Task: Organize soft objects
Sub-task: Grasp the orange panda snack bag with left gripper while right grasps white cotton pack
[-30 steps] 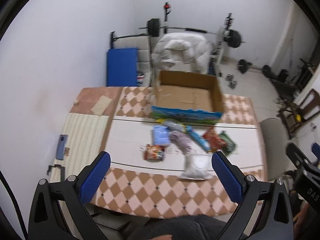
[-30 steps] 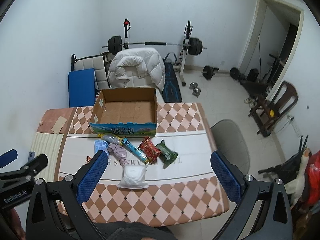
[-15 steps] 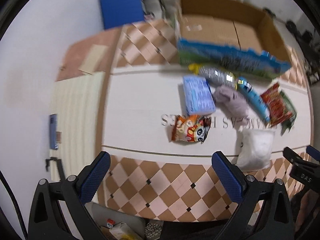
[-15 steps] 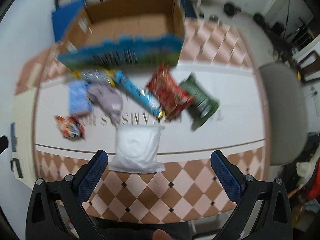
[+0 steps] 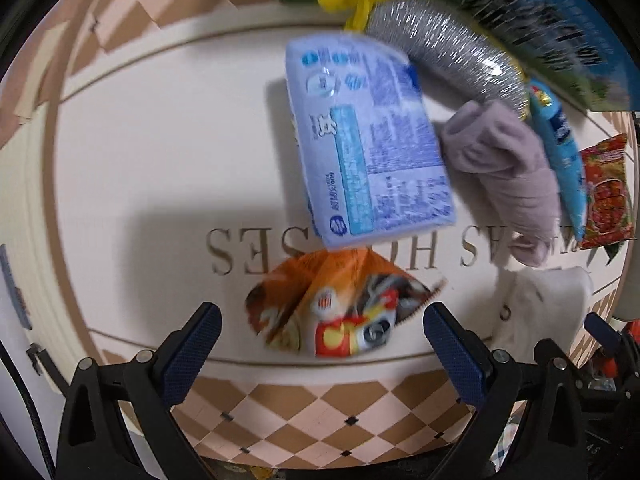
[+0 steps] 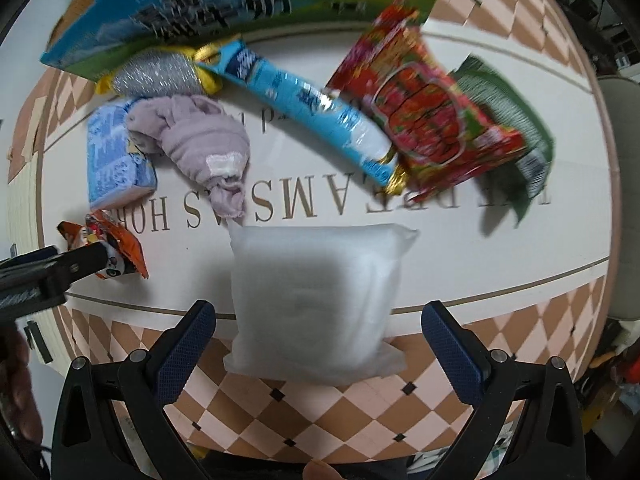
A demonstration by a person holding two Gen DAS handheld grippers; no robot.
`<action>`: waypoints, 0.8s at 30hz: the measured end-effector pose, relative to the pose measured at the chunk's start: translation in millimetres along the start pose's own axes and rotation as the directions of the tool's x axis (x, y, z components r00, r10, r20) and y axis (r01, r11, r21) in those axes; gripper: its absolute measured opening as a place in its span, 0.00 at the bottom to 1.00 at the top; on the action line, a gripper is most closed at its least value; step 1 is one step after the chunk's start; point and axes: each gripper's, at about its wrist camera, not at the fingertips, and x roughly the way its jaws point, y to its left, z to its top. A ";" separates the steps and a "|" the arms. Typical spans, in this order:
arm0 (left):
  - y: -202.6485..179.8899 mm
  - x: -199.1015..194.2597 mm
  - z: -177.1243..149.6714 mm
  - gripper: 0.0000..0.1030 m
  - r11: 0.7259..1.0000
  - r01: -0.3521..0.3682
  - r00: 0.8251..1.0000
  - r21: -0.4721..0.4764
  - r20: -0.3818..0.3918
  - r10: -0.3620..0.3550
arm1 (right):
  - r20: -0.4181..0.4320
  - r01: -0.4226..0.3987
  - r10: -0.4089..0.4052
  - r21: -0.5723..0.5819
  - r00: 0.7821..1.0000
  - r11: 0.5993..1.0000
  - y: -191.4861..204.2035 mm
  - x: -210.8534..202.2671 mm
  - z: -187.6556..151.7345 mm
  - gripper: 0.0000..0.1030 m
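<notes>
My left gripper [image 5: 320, 336] is open, low over the table, with an orange snack bag [image 5: 340, 308] between its fingers but not pinched. A light blue tissue pack [image 5: 368, 140] lies just beyond it. My right gripper [image 6: 318, 338] is open around a white padded bag [image 6: 316, 304] at the table's front. Behind lie a mauve rolled cloth [image 6: 200, 140], a silver scrubber [image 6: 156, 74], a blue tube pack [image 6: 304, 104], a red snack bag [image 6: 428, 120] and a green pack [image 6: 508, 116].
A cardboard box with a blue printed front [image 6: 224, 4] stands at the back of the table [image 5: 160, 152]. The checkered cloth edge [image 6: 360, 408] hangs at the front. A grey chair [image 6: 622, 160] is at the right.
Both grippers have dropped down toward the table; the left now straddles the orange snack bag and the right straddles the white bag. Both stayed open.
</notes>
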 end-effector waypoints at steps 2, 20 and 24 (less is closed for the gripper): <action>-0.2 4.7 0.3 0.82 1.000 0.011 1.000 0.002 -0.010 -0.011 | -0.031 0.002 -0.002 0.006 1.000 1.000 0.4 10.4 1.4 1.00; -5.9 -130.7 -76.7 0.56 0.994 0.112 0.975 0.012 0.194 -0.112 | -0.016 -0.098 0.098 0.038 0.995 0.995 -11.1 -45.2 -27.6 0.65; -21.9 -191.0 -62.6 0.56 0.982 0.178 0.945 0.069 0.267 -0.191 | 0.062 -0.182 0.182 -0.001 0.981 0.983 -12.6 -113.9 -22.2 0.65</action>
